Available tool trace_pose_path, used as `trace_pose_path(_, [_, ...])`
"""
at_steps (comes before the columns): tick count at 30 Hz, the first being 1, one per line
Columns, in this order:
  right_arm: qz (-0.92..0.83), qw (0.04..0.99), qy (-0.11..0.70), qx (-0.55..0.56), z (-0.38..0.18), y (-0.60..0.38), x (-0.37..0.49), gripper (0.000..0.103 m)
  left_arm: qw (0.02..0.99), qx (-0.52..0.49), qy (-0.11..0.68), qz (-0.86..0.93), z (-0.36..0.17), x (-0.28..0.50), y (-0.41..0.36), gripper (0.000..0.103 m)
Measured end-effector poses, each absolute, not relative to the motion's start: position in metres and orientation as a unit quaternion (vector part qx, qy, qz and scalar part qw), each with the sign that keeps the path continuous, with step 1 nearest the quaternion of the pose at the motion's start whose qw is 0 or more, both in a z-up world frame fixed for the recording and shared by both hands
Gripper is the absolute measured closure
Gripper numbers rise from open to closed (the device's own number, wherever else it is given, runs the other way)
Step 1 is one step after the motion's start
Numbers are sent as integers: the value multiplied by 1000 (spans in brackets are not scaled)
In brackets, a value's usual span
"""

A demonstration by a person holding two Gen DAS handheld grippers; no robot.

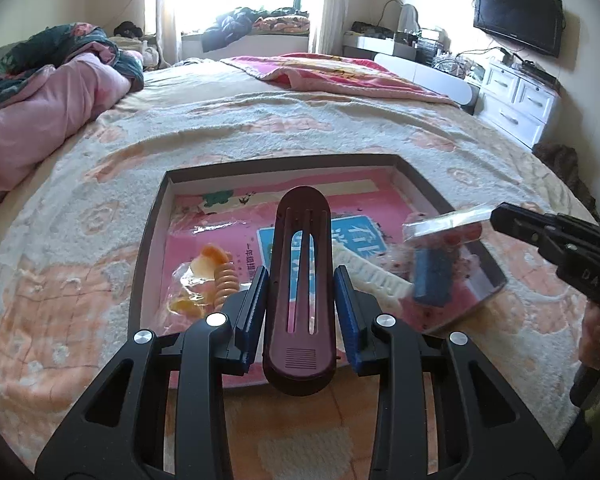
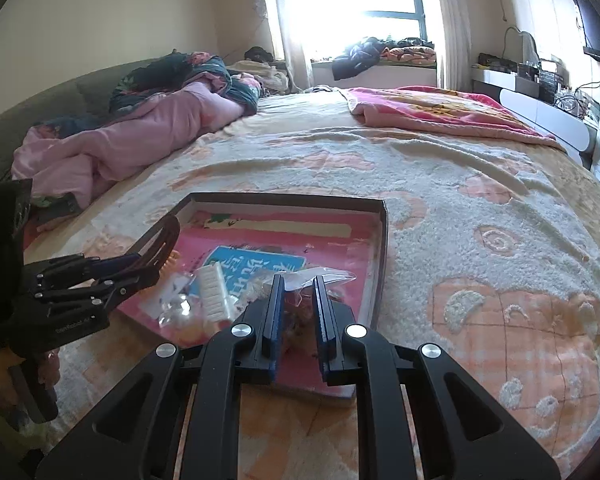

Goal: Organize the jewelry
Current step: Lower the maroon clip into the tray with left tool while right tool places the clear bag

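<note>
A shallow dark-rimmed box with a pink printed liner lies on the bed. My left gripper is shut on a long maroon hair clip, held above the box; the clip shows in the right wrist view too. My right gripper is shut on a clear plastic bag of small items, held over the box's right side; the bag shows in the left wrist view. In the box lie an orange spiral hair tie in a clear bag and a white comb clip.
The bed has a fluffy cream and orange blanket. A pink quilt is heaped at the left, a pink blanket at the far side. White drawers and a wall TV stand at the right.
</note>
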State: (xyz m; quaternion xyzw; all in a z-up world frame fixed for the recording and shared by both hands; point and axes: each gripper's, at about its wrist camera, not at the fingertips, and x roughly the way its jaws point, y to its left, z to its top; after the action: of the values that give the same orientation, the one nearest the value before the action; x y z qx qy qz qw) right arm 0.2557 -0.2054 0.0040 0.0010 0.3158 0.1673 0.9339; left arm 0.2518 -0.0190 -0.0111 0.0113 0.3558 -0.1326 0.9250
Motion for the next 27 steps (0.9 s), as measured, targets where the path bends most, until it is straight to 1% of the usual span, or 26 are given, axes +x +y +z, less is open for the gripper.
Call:
trace_pose_path(9, [170, 929, 328, -27, -13, -183, 273, 89, 922, -4, 370, -115, -30, 267, -8, 77])
trace_pose_path(27, [187, 919, 345, -35, -29, -166, 282, 89, 921, -13, 373, -109, -38, 281, -3, 77])
